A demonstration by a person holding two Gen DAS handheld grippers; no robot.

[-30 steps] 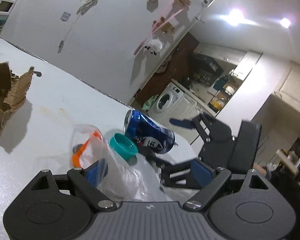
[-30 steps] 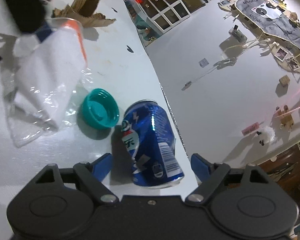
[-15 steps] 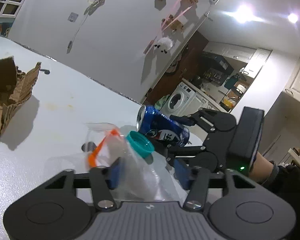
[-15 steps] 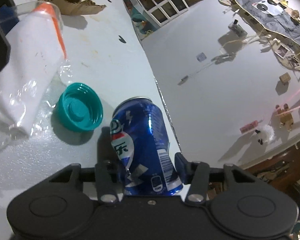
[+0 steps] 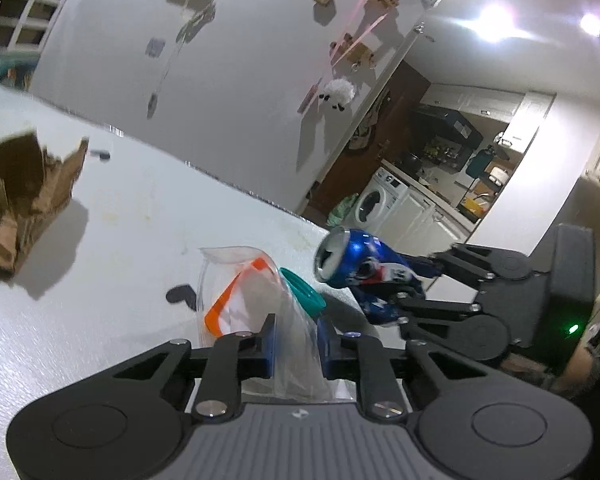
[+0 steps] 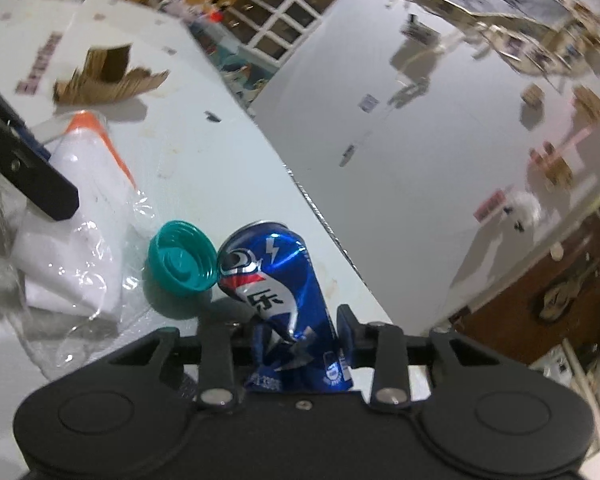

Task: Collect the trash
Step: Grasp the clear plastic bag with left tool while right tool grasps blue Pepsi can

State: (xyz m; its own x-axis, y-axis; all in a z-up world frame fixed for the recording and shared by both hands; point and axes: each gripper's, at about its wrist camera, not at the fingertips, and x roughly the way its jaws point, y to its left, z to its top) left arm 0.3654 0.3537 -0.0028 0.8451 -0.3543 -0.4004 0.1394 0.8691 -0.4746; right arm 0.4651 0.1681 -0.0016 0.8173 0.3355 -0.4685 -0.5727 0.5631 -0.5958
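A clear plastic bag (image 5: 260, 304) with an orange strip and white paper inside rests on the white table; my left gripper (image 5: 296, 340) is shut on its near end. The same bag (image 6: 80, 216) shows at the left of the right wrist view, under the left gripper's finger (image 6: 32, 168). A dented blue soda can (image 6: 284, 292) sits between the pads of my right gripper (image 6: 300, 336), whose jaws are closing on it and crushing its lower part. The can (image 5: 360, 272) is lifted and tilted in the left wrist view. A teal bottle cap (image 6: 182, 256) leans against the can.
Torn brown cardboard (image 5: 24, 192) lies at the far left of the table (image 5: 140, 208); it also shows as cardboard (image 6: 108, 80) in the right wrist view. The table's edge (image 6: 320, 208) runs close to the can's right. A wall with stuck-on items stands behind.
Both grippers went from wide open to closed: the left on the plastic bag, the right on the can. The can has been raised and tilted, and the cap has tipped against it.
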